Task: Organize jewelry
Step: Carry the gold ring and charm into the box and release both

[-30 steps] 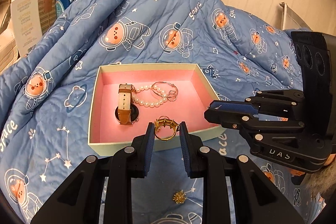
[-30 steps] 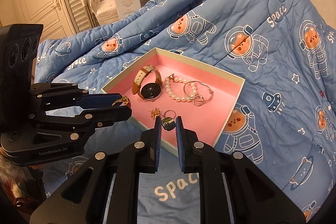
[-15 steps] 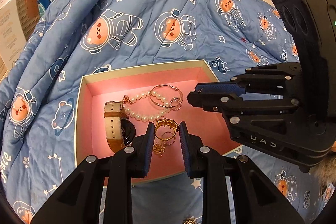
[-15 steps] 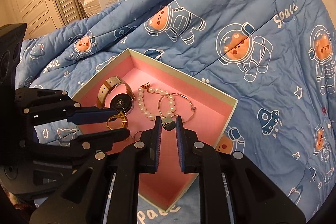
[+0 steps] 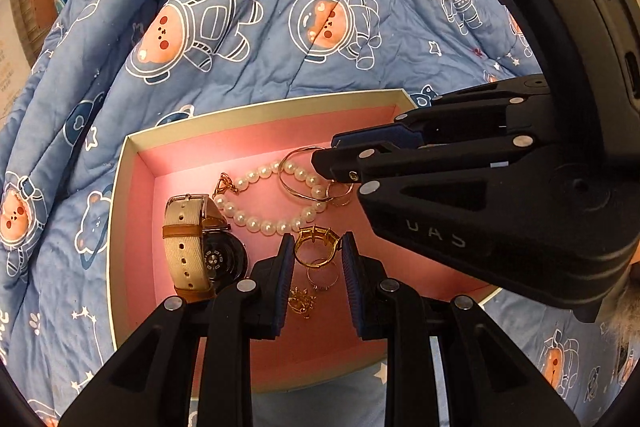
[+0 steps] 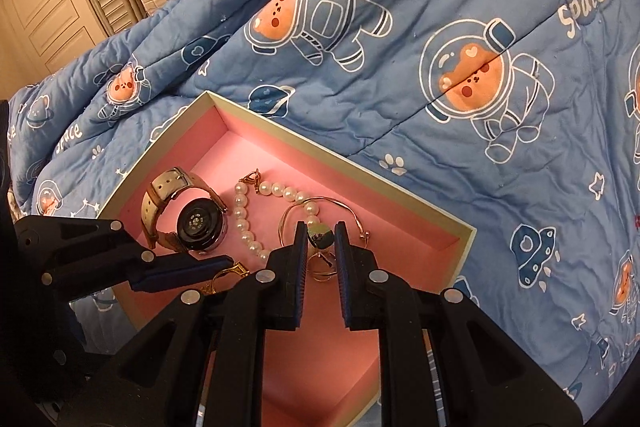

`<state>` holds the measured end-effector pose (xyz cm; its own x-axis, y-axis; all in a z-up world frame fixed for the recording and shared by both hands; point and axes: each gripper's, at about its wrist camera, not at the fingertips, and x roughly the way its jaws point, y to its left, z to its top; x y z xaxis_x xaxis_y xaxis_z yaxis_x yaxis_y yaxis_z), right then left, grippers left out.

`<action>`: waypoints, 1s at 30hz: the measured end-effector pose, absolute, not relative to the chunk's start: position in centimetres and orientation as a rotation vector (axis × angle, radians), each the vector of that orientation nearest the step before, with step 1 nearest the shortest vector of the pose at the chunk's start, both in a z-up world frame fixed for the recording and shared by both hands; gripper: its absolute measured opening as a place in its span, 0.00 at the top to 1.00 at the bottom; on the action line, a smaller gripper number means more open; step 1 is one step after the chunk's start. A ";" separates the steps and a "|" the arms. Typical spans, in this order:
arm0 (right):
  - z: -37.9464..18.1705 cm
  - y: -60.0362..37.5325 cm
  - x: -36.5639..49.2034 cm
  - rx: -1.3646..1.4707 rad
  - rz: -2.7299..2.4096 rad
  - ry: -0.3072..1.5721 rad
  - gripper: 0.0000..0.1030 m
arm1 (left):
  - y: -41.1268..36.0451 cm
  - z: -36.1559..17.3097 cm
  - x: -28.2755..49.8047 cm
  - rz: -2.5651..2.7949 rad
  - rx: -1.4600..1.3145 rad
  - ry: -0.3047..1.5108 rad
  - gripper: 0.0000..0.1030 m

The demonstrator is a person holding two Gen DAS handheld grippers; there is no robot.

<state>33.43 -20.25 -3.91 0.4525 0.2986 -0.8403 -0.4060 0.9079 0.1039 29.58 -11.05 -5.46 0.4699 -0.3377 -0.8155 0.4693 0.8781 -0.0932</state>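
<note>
Now both grippers hang over the pink-lined box (image 5: pixel 132 211), the left gripper (image 5: pixel 316 251) pinching a gold ring (image 5: pixel 315 246), the right gripper (image 6: pixel 320 235) clamped on a small charm (image 6: pixel 320 235)

Quilted cloth blanket (image 5: pixel 280 75); glossy pearl bracelet (image 5: pixel 272 203); matt pink box (image 5: pixel 132 227).

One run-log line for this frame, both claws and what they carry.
left claw: shut on gold ring, over box | right claw: shut on charm, over box | watch, pearls inside
</note>
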 end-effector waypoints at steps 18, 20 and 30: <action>-5.3 -19.2 33.7 -0.178 0.449 1.025 0.86 | -11.3 -5.2 27.7 -0.506 0.188 0.904 0.54; -5.3 -19.3 33.8 -0.174 0.455 1.027 0.81 | -11.3 -5.0 27.2 -0.503 0.192 0.891 0.49; -3.3 -19.1 32.3 -0.190 0.469 0.947 0.51 | -9.3 -2.7 23.5 -0.523 0.105 0.823 0.27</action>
